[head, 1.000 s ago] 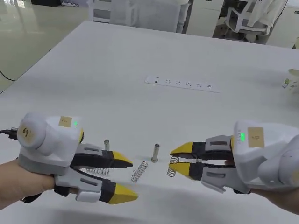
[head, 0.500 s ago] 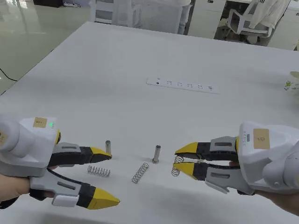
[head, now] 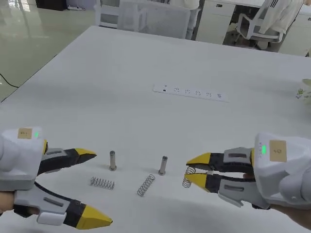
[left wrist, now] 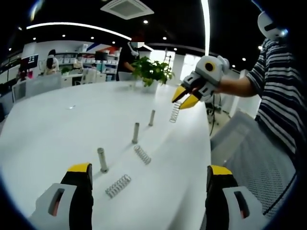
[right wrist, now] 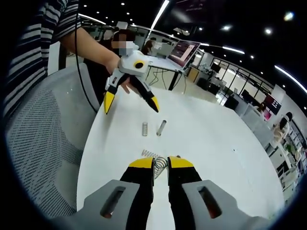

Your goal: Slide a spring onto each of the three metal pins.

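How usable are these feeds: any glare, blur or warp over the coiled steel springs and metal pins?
Head view: sharp, evenly lit, soft shadows; the loose coiled steel spring reads clearly on the white table. Left gripper view: fisheye bends the table edge, ceiling strips glare, nearest metal pin crisp. Right gripper view: heavy warp; the spring in the right gripper looks slightly soft.
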The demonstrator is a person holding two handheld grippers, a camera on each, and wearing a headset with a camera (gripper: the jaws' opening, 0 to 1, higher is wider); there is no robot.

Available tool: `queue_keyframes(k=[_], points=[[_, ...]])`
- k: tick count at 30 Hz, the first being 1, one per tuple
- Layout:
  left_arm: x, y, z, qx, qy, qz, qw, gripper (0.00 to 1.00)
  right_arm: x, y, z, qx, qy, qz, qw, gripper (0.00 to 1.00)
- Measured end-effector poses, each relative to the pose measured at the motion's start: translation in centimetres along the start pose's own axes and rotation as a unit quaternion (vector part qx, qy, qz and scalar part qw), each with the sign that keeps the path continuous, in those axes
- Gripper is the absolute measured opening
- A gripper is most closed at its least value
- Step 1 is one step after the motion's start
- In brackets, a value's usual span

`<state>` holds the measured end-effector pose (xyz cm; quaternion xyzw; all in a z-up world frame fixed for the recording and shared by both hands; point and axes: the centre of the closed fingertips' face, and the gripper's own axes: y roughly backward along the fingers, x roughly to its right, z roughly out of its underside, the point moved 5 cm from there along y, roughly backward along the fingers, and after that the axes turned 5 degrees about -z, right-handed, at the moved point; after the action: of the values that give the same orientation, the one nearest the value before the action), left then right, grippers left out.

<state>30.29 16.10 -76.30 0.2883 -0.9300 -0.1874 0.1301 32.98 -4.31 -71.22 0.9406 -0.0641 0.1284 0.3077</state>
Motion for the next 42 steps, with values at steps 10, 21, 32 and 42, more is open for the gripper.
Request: queue_keyframes(k=[10, 21, 32, 42], points=[[-0.5, 0.5, 0.0, 0.008, 0.008, -0.015, 0.9998, 0.98, 0.5, 0.6, 0.7, -0.007, -0.006, 0.01, 0.9999, 0.07], [-0.5, 0.7, 0.0, 0.012, 0.012, -0.018, 0.9997, 0.98, 2.3, 2.0, 1.8, -0.018, -0.013, 0.036, 0.9991, 0.07], [-0.4, 0.7, 0.1, 0.013, 0.014, -0.022, 0.9996, 0.98, 5.2, 3.4, 3.7, -0.035, -0.028, 0.08, 0.9958, 0.07], [-0.5, 0.8, 0.0, 0.015, 0.014, -0.023, 0.9995, 0.98, 6.5, 3.6, 4.7, -0.043, -0.042, 0.103, 0.9928, 0.07]])
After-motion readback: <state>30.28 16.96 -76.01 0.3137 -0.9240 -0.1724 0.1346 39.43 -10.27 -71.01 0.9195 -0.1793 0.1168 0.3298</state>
